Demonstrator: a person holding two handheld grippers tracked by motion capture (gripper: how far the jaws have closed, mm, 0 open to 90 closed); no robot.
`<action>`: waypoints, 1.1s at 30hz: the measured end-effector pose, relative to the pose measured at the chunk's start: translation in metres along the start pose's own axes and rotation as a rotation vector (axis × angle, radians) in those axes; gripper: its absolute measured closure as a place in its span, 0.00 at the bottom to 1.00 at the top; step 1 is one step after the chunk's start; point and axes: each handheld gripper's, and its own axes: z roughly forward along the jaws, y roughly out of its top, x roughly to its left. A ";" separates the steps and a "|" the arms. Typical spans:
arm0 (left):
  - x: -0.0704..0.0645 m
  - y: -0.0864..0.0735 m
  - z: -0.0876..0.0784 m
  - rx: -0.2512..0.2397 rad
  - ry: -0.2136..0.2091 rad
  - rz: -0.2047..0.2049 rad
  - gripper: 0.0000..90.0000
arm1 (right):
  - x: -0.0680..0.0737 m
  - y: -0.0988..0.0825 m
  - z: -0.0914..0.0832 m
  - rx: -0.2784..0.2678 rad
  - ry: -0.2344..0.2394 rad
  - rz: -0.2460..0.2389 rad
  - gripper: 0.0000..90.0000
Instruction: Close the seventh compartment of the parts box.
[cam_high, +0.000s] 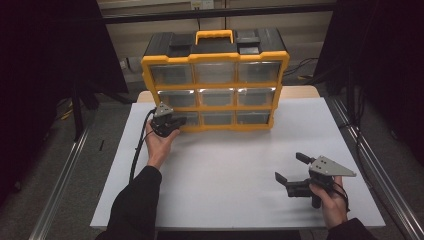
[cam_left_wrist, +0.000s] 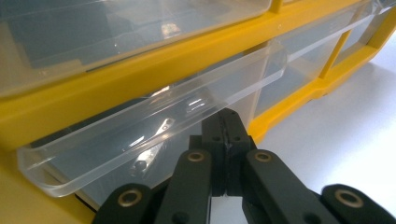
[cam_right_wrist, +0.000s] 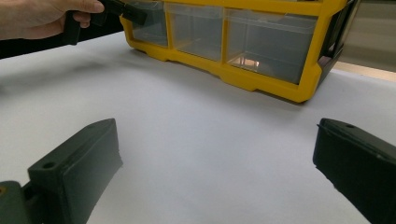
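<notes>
Left gripper (cam_left_wrist: 224, 122) – closed (against drawer (cam_left_wrist: 140, 135))

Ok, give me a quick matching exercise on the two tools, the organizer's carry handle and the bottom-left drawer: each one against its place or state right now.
Things:
1. left tool
2. right tool
3. carry handle
4. bottom-left drawer

Places or states:
A. clear plastic, at the left tool's tips
B. jaws wide apart over bare white table
C. jaws shut, at the drawer's front lip
D. yellow, on the black top of the drawer organizer

Pairs: 1-C, 2-B, 3-D, 4-A
</notes>
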 end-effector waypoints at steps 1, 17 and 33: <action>0.000 0.000 0.001 -0.002 0.004 -0.002 1.00 | 0.000 0.000 0.000 0.000 0.000 0.000 0.00; 0.003 0.002 0.006 0.003 0.004 -0.009 1.00 | -0.003 -0.001 0.002 0.003 0.004 0.007 0.00; 0.000 0.001 0.007 0.016 0.015 -0.007 1.00 | -0.002 -0.001 0.002 0.001 0.002 0.004 0.00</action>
